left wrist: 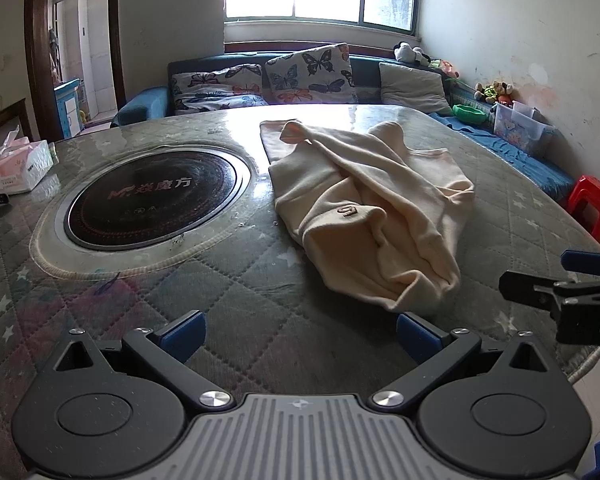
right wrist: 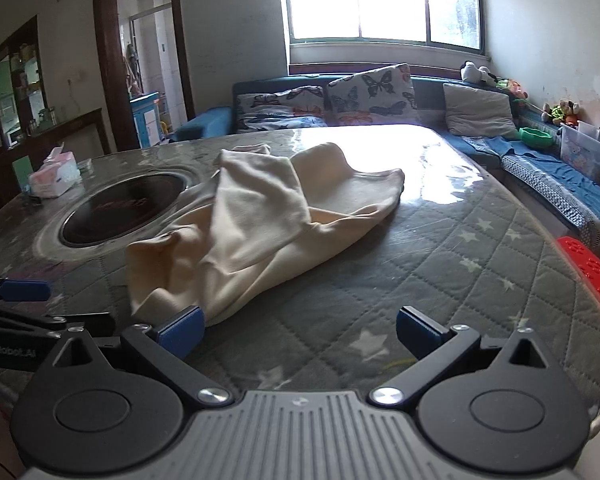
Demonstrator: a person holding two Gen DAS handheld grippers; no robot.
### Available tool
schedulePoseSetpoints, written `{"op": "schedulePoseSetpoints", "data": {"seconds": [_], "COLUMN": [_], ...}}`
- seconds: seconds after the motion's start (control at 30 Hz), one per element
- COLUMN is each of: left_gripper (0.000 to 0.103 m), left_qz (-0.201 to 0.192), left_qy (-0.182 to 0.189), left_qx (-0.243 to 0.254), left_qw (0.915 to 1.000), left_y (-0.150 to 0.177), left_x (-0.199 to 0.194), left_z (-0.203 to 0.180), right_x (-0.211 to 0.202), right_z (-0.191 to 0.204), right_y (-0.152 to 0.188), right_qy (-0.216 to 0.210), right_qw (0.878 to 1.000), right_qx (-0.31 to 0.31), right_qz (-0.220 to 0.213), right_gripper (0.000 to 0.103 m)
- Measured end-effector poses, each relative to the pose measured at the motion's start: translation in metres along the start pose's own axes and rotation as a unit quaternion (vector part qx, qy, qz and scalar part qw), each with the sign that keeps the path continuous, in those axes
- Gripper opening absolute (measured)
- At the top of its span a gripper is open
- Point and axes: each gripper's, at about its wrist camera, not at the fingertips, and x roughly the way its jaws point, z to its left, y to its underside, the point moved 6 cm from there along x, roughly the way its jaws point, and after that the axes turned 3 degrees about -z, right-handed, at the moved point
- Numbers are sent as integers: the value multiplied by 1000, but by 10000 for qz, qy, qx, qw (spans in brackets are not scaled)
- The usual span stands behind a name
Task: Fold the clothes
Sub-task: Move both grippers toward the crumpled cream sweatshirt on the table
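A cream garment [left wrist: 364,208] lies crumpled in a long heap on the quilted table cover [left wrist: 236,280]; it also shows in the right wrist view [right wrist: 252,224]. My left gripper [left wrist: 300,338] is open and empty, just short of the garment's near end, whose hem lies by the right fingertip [left wrist: 414,332]. My right gripper [right wrist: 300,336] is open and empty; its left fingertip [right wrist: 184,330] is at the garment's near edge. The right gripper shows at the right edge of the left wrist view [left wrist: 572,280], the left gripper at the left edge of the right wrist view [right wrist: 24,304].
A round black hotplate [left wrist: 152,196] is set into the table left of the garment. A tissue pack [left wrist: 18,168] sits at the far left. A sofa with butterfly cushions [left wrist: 308,72] stands behind the table. A red stool [left wrist: 592,204] is to the right.
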Motion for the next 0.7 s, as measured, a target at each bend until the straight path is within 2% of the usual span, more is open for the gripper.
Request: {"op": "schedulePoseSetpoints", "data": {"seconds": [0.27,0.47,0.7], "left_gripper": [103,103,103], "left_qz": [-90,-2,21], "left_qy": [46,150,184], "left_qx": [27,-5,-14], "left_qw": [9999,9999,9998], "left_y": [9,11,14], "left_x": [-12,-16,-18], "left_z": [-6,-7,-7], "right_x": [-2,-22,-28], "right_z": [14,34,39], "right_y": [7,8,13], "right_qy": [-88,-48,-63], "right_qw": [10000,10000,9999], "right_qx": [3,-43,-87], "right_qz": [-12,8,96], "right_gripper": [103,103,103]}}
